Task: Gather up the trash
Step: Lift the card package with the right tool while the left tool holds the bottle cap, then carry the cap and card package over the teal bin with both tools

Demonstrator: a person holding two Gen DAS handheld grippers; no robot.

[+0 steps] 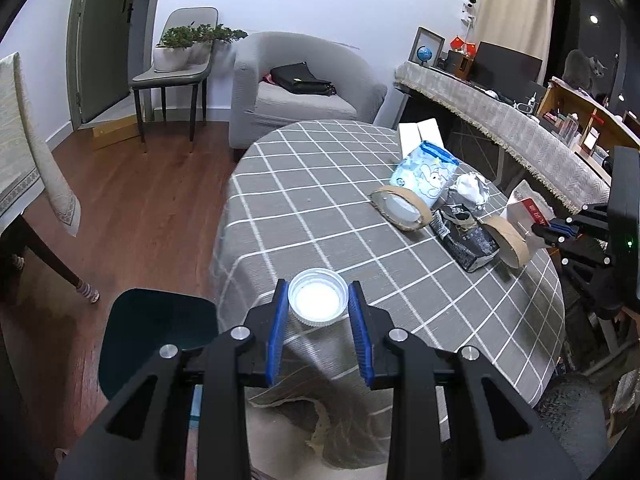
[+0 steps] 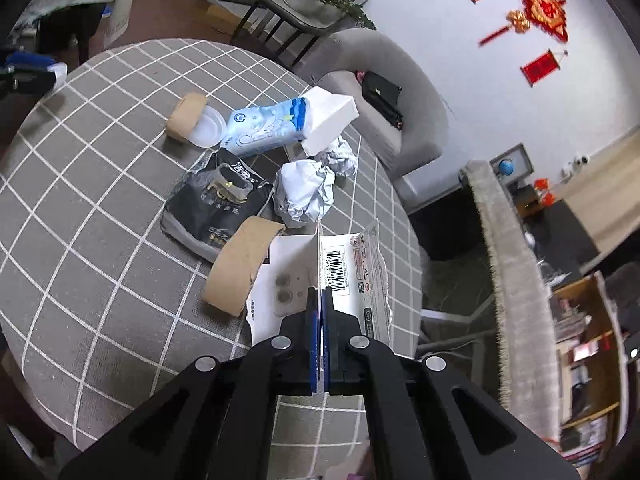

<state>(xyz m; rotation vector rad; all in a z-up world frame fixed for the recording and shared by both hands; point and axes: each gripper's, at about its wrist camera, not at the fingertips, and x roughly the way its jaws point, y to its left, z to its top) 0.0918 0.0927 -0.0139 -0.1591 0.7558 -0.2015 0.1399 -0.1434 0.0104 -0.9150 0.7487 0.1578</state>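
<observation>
Left gripper [image 1: 318, 300] clamps white lid [image 1: 318, 298] at table's [image 1: 320, 184] near edge | right gripper [image 2: 320, 300] clenched on torn card packet [image 2: 352, 276] at far edge | advice: lift straight, keep both grips firm

I see: grey armchair [image 1: 304, 92] holding black bag [image 1: 302, 79] | potted plants [image 1: 188, 46] on chair [image 1: 176, 68] | cat [image 1: 584, 70] on shelf [image 1: 576, 100]
</observation>
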